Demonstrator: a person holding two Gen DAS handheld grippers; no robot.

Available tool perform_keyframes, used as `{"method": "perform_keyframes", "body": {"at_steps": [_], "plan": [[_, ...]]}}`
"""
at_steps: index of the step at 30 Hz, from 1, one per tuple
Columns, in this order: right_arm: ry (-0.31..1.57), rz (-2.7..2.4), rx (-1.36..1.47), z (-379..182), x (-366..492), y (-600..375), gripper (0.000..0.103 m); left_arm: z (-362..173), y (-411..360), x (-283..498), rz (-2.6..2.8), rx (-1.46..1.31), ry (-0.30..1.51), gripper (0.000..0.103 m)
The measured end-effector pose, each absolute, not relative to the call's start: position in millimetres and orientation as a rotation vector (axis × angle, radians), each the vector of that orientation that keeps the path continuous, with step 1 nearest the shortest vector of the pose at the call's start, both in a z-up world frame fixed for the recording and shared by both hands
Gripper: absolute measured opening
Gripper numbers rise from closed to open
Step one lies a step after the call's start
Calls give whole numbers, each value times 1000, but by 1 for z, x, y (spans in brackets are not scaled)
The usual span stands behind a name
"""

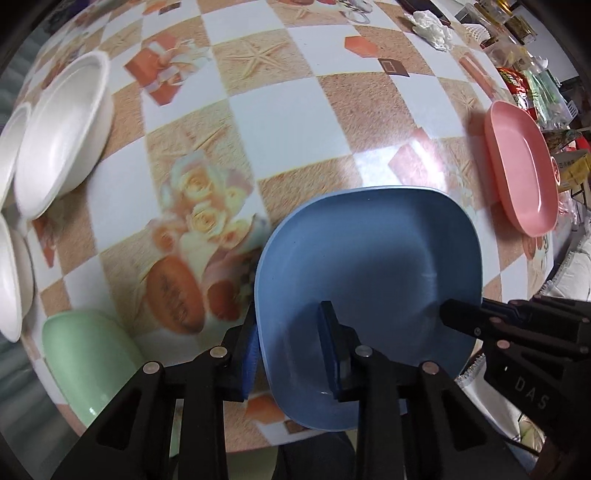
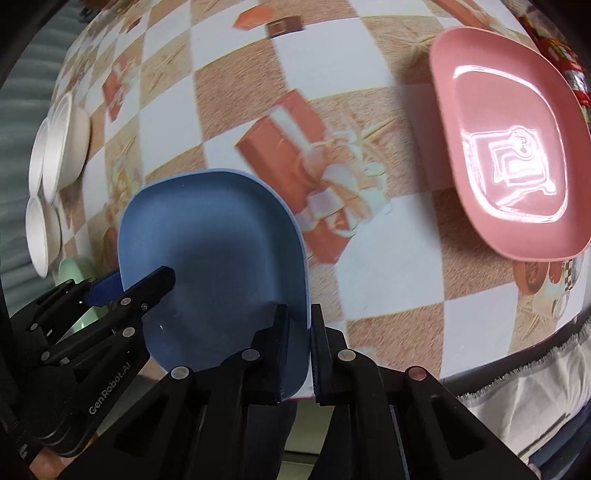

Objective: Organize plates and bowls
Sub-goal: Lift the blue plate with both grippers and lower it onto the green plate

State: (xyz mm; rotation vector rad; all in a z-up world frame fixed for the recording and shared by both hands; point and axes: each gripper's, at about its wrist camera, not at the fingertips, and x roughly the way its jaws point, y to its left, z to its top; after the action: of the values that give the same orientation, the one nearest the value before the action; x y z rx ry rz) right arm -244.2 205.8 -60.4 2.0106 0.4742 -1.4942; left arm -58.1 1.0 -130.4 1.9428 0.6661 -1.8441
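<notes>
A blue square plate (image 1: 369, 266) hangs over the near edge of the patterned table, also in the right wrist view (image 2: 210, 251). My left gripper (image 1: 291, 343) straddles its left rim, one finger outside and one inside, with a visible gap. My right gripper (image 2: 299, 343) is shut on the plate's right rim; it shows from the side in the left wrist view (image 1: 461, 314). A pink plate (image 2: 509, 140) lies at the far right, also in the left wrist view (image 1: 521, 166). White bowls (image 1: 62, 136) sit at the left. A green plate (image 1: 88, 354) lies at the near left.
The table (image 1: 288, 122) has a checked cloth with printed pictures. Snack packets and boxes (image 1: 517, 85) crowd the far right edge. A crumpled white tissue (image 1: 432, 26) lies at the back. White cloth (image 2: 517, 387) hangs below the table's near edge.
</notes>
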Motion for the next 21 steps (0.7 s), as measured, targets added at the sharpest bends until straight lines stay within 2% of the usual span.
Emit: {"method": "perform_keyframes", "body": {"at_steps": [12,14,21], "plan": [[553,-1372,1944,-30,-200,163,13,-99,-10,0,-1826,1835,655,33],[565,-1356,1928,-26,-190,151,13,-79,-1,3,-1814,1813,645,33],[622,-1277,1861,-23,-144,99,13,-67,-20,58,-1756,1724,651,33]]}}
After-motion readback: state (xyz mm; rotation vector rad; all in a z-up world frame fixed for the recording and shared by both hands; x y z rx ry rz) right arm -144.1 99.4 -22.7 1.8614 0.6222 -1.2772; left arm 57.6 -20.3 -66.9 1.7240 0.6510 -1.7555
